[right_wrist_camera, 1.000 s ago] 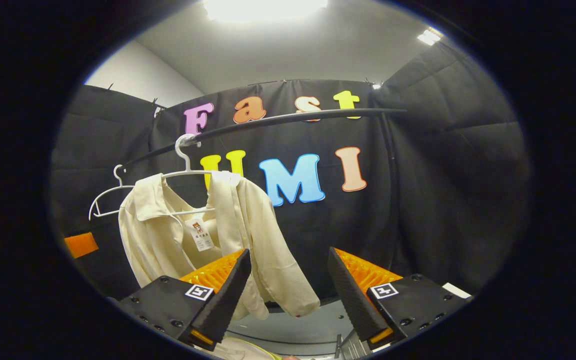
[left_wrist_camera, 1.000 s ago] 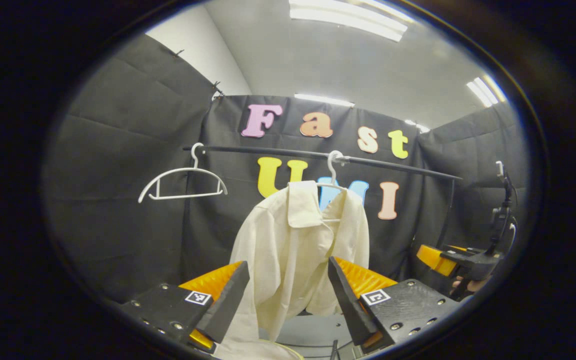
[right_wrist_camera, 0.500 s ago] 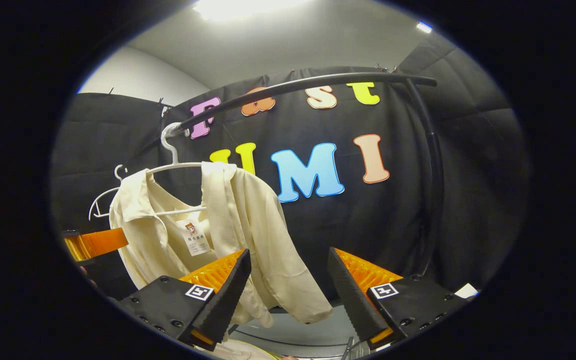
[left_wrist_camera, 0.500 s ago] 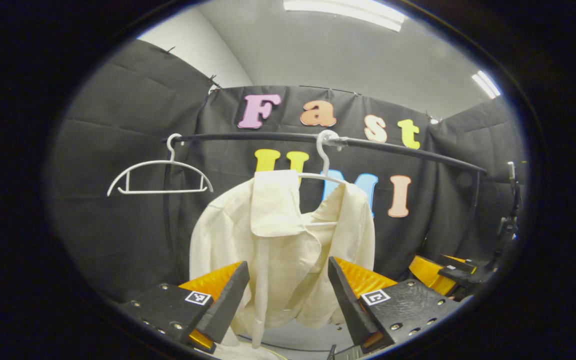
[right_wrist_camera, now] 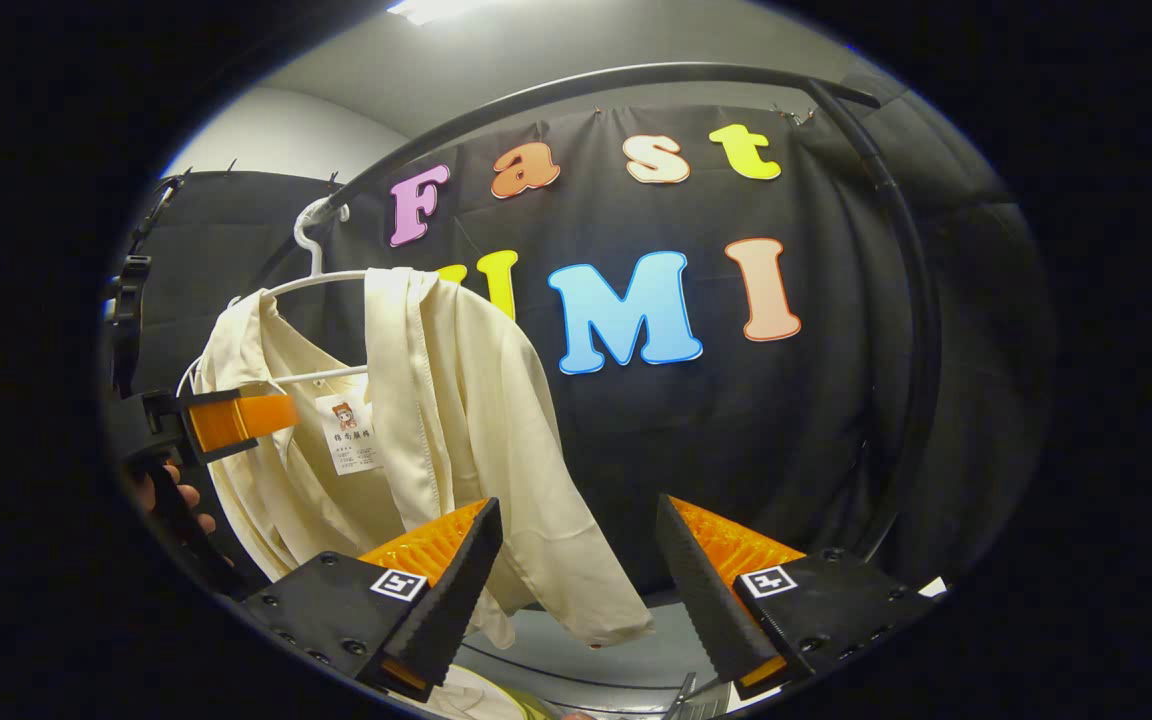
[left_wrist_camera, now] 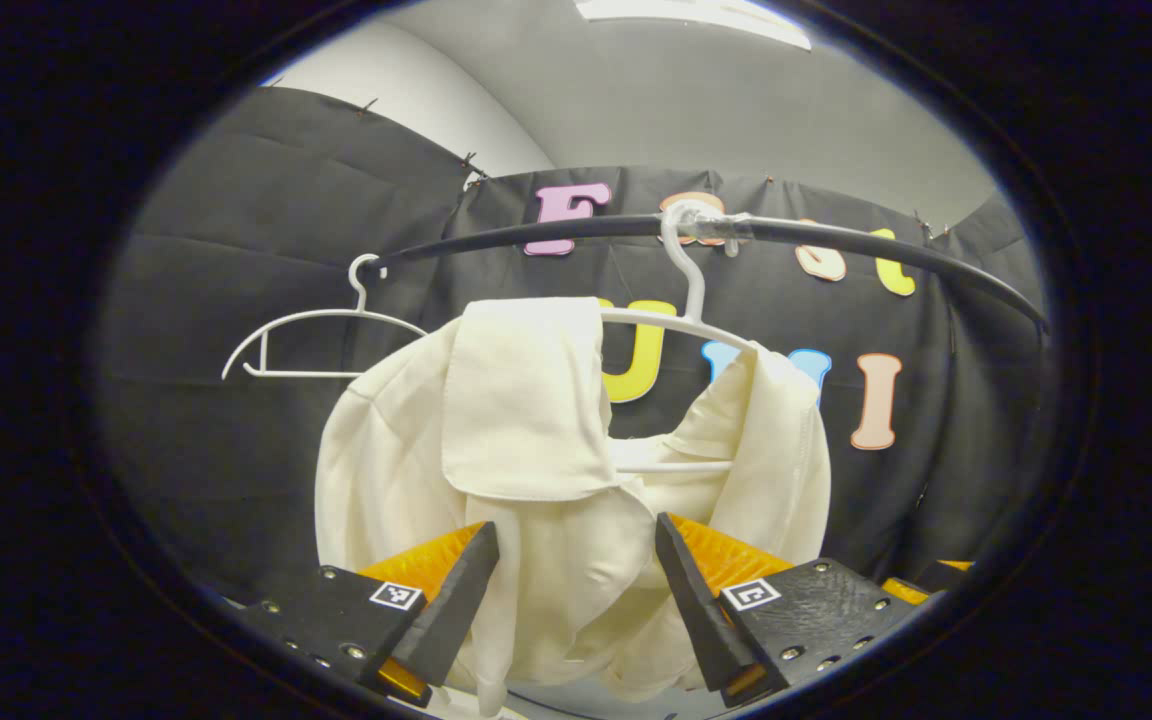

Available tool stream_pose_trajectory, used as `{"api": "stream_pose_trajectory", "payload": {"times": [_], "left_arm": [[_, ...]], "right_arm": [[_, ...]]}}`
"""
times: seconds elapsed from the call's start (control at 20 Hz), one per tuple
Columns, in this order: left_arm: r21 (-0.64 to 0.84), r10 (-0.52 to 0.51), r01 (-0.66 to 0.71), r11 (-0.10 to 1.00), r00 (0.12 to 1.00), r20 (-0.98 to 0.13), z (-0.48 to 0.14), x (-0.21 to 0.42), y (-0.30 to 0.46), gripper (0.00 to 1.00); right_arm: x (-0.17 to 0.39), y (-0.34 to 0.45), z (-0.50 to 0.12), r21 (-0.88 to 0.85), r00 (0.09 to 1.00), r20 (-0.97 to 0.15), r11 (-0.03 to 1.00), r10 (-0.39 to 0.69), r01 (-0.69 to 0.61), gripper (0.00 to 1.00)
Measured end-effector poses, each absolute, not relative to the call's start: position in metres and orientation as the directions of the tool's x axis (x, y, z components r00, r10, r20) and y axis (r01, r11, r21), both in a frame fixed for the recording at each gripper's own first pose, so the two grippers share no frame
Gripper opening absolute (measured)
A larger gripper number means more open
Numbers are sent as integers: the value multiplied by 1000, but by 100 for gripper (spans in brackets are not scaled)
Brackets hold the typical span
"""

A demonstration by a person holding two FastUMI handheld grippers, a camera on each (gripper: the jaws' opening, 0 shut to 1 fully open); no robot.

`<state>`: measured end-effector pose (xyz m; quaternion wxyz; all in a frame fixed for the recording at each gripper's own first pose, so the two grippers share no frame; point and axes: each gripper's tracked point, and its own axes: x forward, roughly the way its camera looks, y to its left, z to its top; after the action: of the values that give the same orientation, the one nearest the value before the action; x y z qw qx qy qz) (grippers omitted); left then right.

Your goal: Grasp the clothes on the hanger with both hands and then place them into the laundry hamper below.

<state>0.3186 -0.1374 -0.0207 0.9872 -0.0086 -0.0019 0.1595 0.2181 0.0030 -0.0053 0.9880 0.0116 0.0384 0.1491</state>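
In the left gripper view, the cream shirt [left_wrist_camera: 556, 470] is seen at the centre of the frame, hung on a white hanger [left_wrist_camera: 686, 300] on the black rail [left_wrist_camera: 836, 240]. The left gripper [left_wrist_camera: 576, 600] is held wide apart at the bottom, with the shirt front seen between its fingers; contact cannot be told. An empty hanger [left_wrist_camera: 321, 330] is hung at the left. In the right gripper view, the right gripper [right_wrist_camera: 576, 600] is also spread apart, and the shirt sleeve [right_wrist_camera: 556, 570] is seen at lower centre.
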Motion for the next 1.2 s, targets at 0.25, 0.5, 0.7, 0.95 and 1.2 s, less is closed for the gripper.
{"api": "stream_pose_trajectory", "payload": {"times": [0.25,0.5,0.7,0.95,1.2], "left_arm": [[29,413,-414,910,910,18,-24,335,-125,93],[70,466,-467,882,884,29,-23,338,-104,90],[95,476,-476,874,879,28,-21,335,-89,57],[82,449,-451,889,892,42,-15,331,-82,9],[52,412,-415,908,909,59,-8,323,-82,1]], "right_arm": [[220,17,-19,12,925,-104,930,366,-366,98],[222,29,-23,13,907,-113,913,406,-407,98],[228,43,-17,22,898,-96,903,430,-430,98],[245,75,7,82,875,-54,875,482,-477,98],[248,124,31,107,825,7,820,565,-563,98]]}}
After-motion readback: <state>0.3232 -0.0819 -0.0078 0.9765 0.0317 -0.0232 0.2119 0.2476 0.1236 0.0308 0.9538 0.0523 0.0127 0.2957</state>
